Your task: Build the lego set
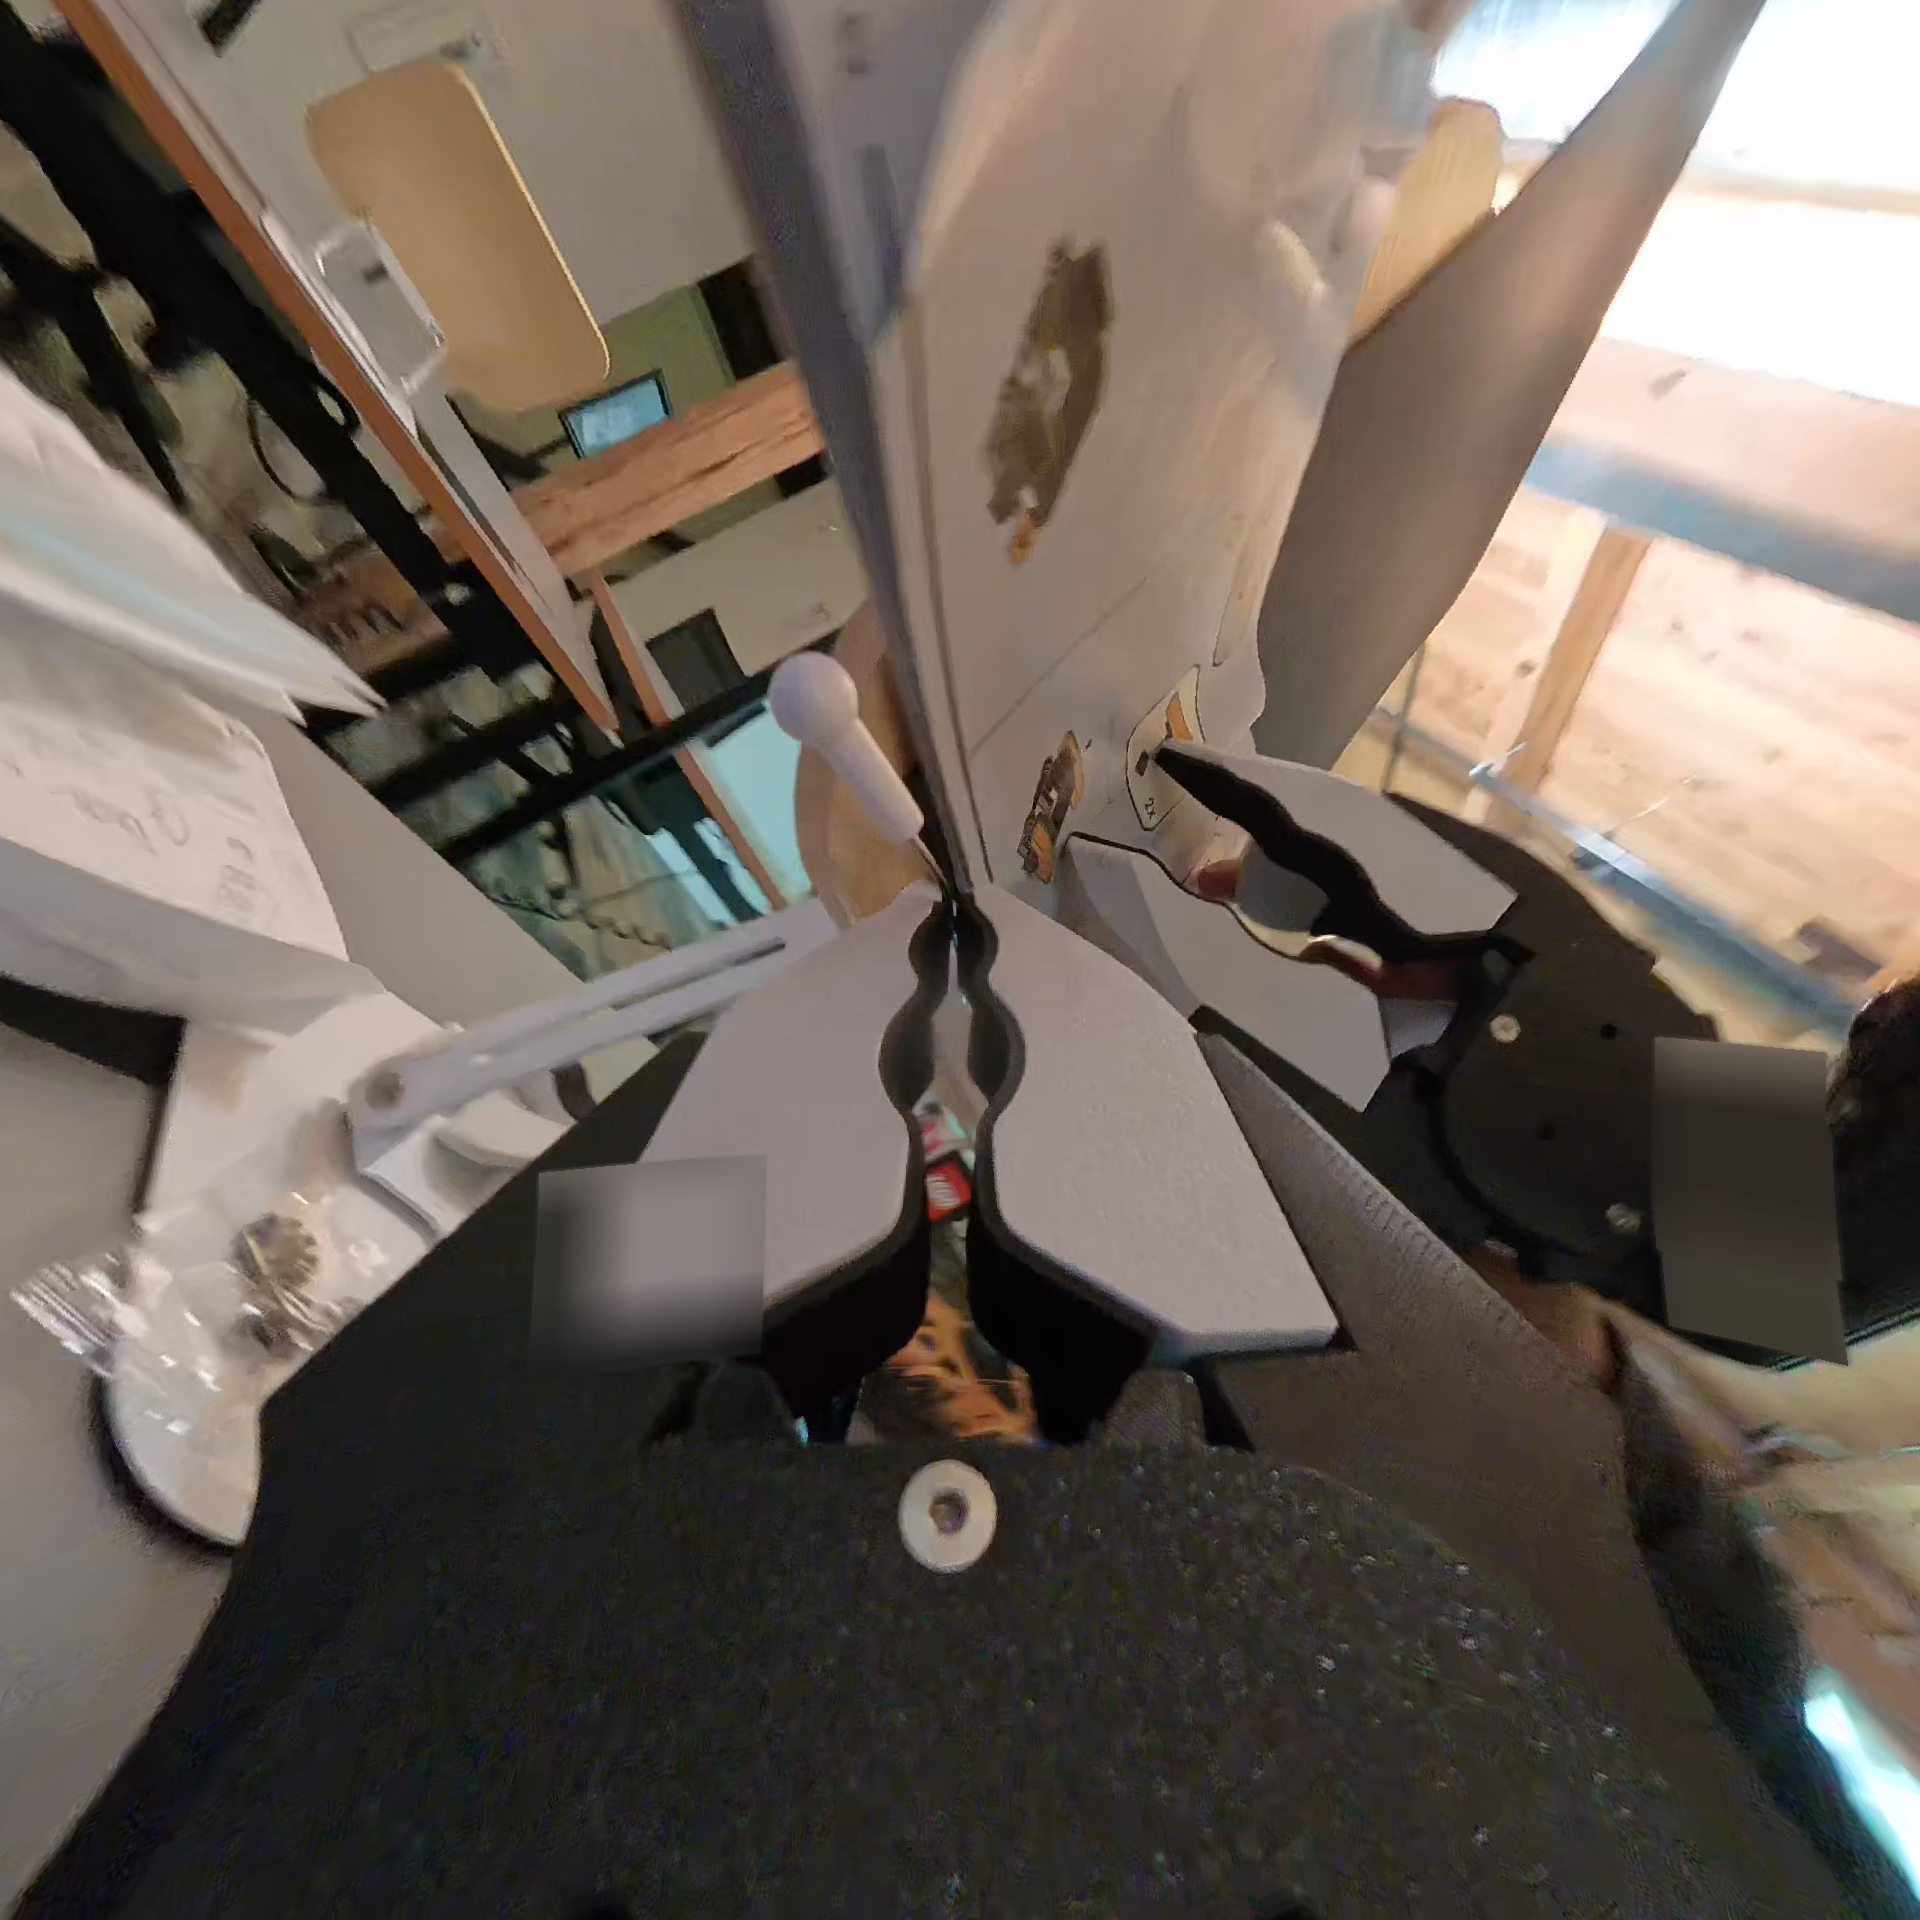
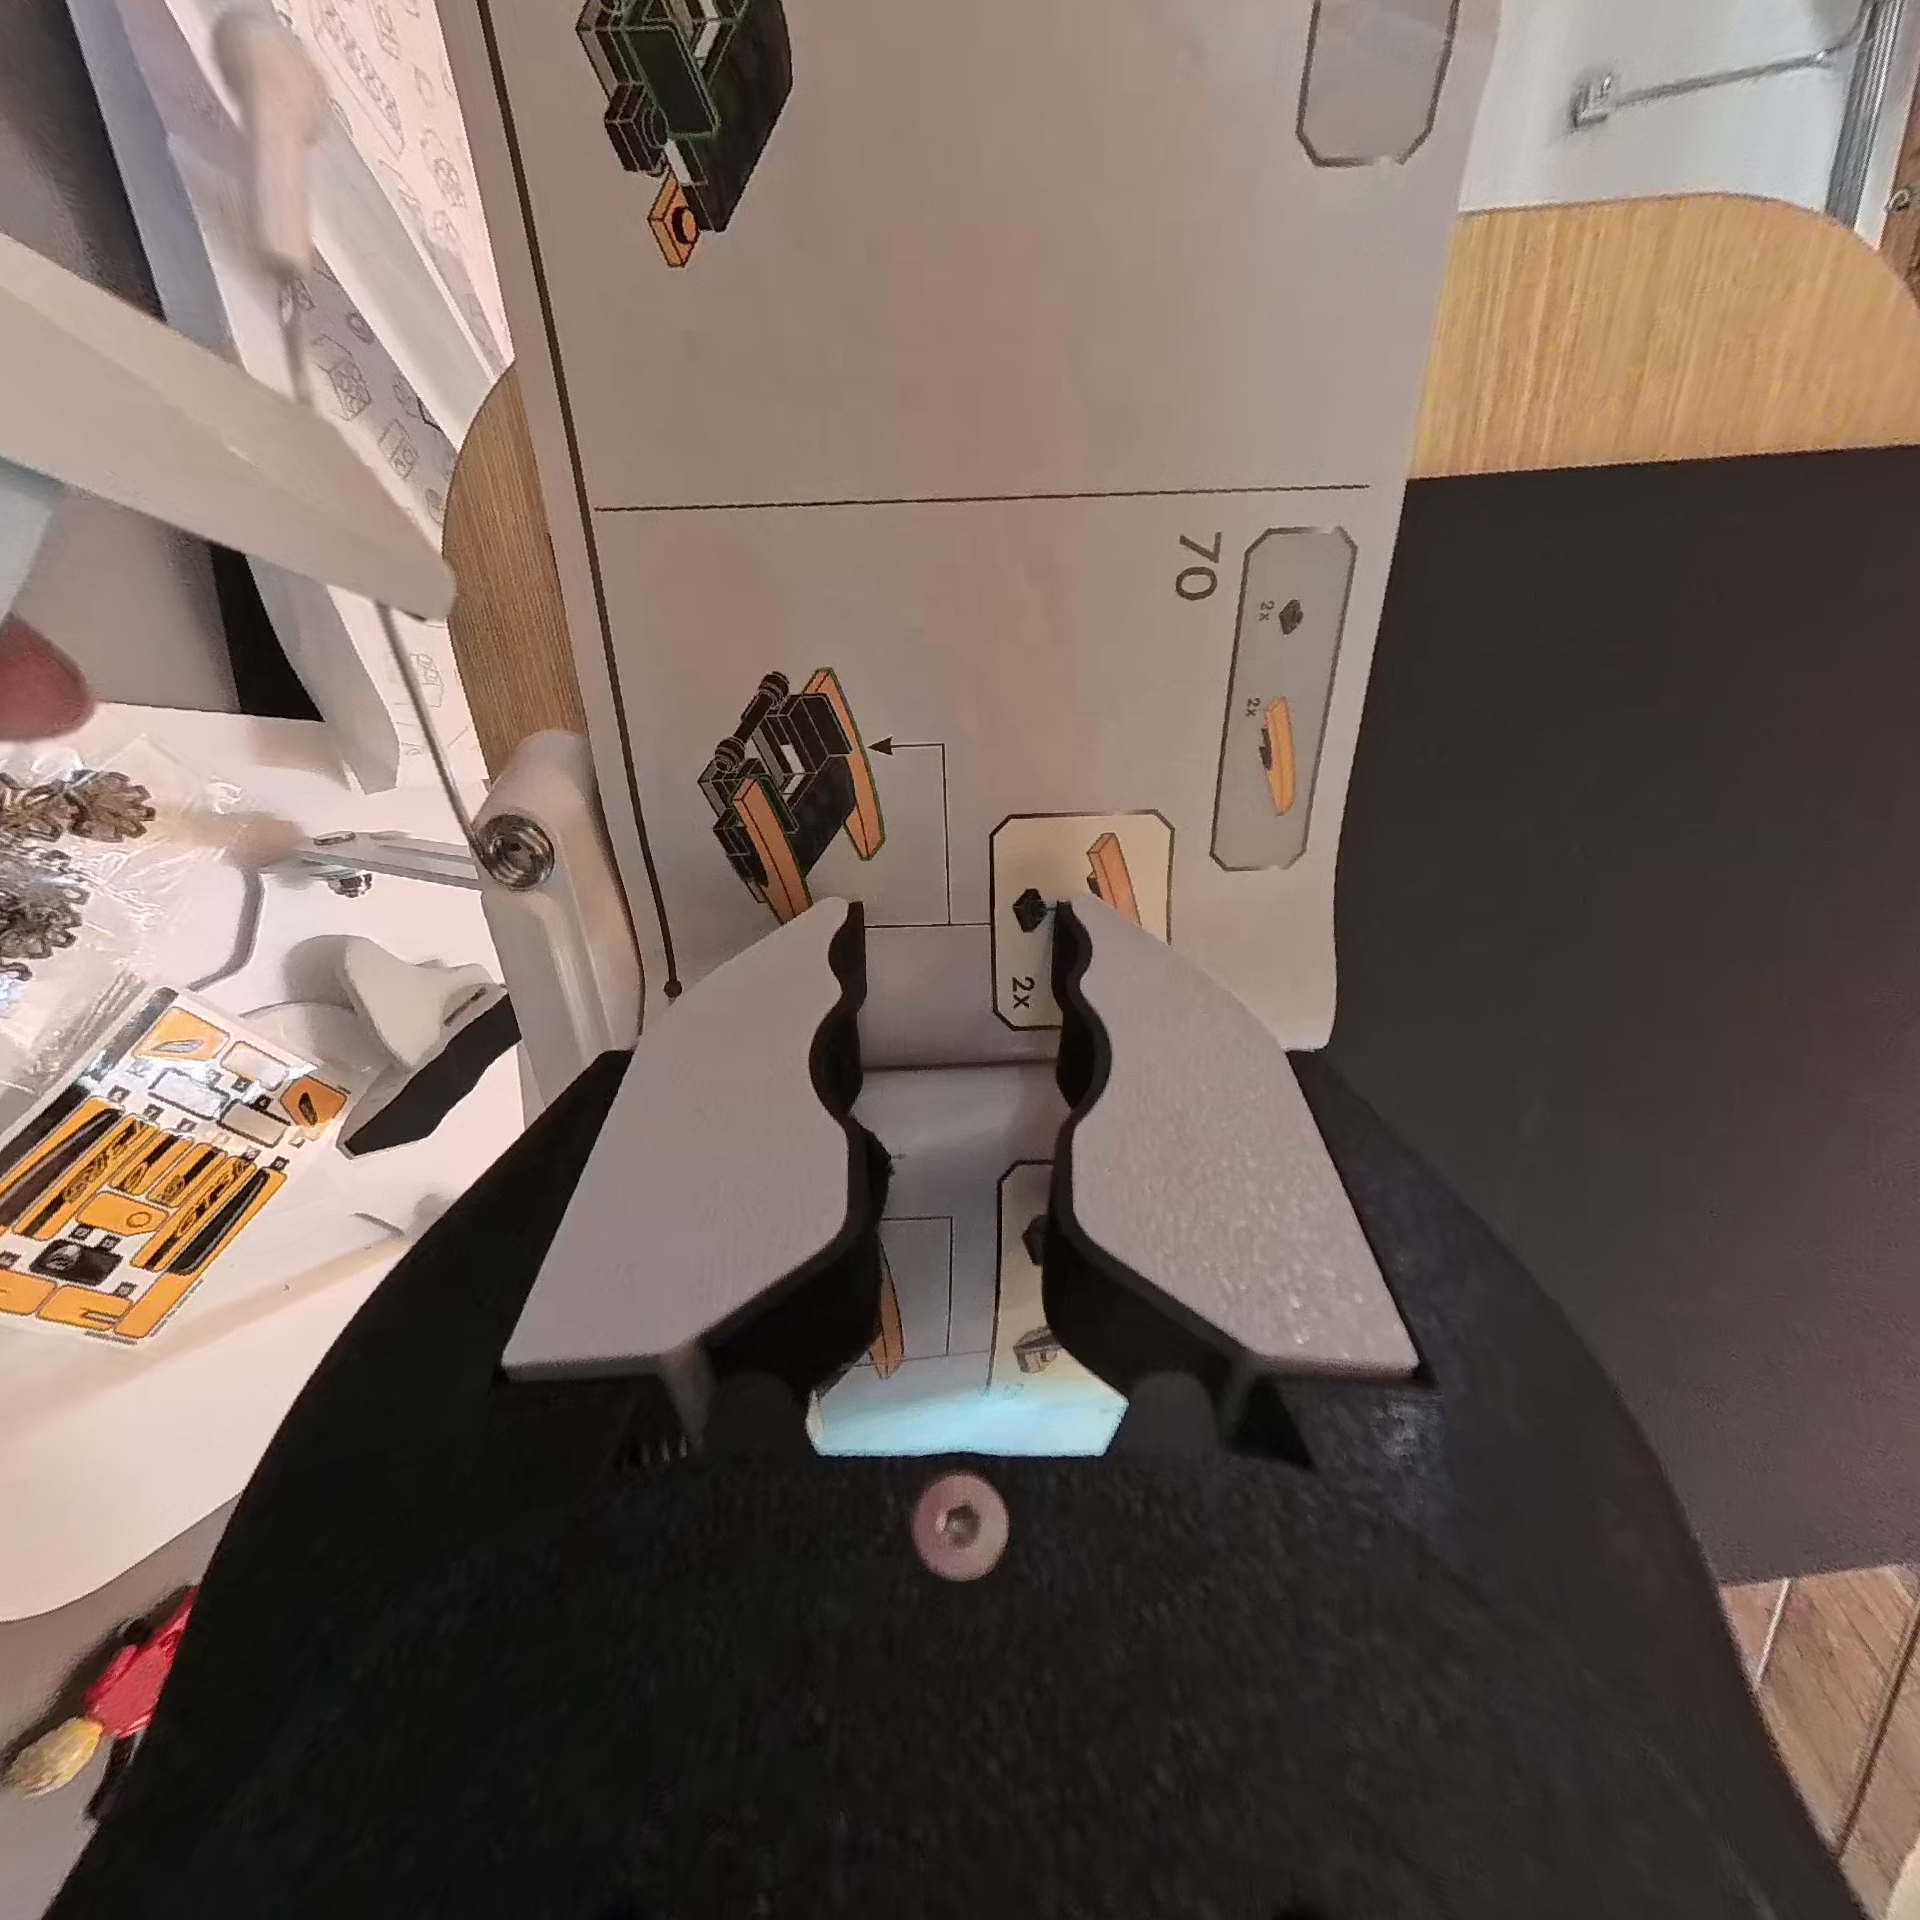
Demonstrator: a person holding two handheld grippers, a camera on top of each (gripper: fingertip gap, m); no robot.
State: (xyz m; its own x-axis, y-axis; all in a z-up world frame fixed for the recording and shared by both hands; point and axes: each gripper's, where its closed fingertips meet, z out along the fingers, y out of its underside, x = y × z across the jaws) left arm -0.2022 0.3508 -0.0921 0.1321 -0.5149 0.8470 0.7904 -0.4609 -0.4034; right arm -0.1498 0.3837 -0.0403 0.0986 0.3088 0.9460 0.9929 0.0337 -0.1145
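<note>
The lego instruction booklet (image 2: 987, 364) stands upright on a white book stand, open at a page with drawings of black and orange parts. In the left wrist view the booklet (image 1: 1039, 520) is seen edge-on. My left gripper (image 1: 956, 914) is shut on the booklet's lower edge, at the fold of its pages. My right gripper (image 2: 961, 914) is open and empty, its fingertips right at the bottom of the page. It also shows in the left wrist view (image 1: 1122, 800), open against the page. No loose bricks are in either gripper.
The white stand's page-holder arm with a spring (image 2: 509, 842) sits left of the booklet. A sticker sheet (image 2: 135, 1174) and clear bags of parts (image 1: 239, 1288) lie on the white table at the left. A black mat (image 2: 1662, 935) lies to the right. The gap from one gripper's tips to the other's is roughly 9 cm.
</note>
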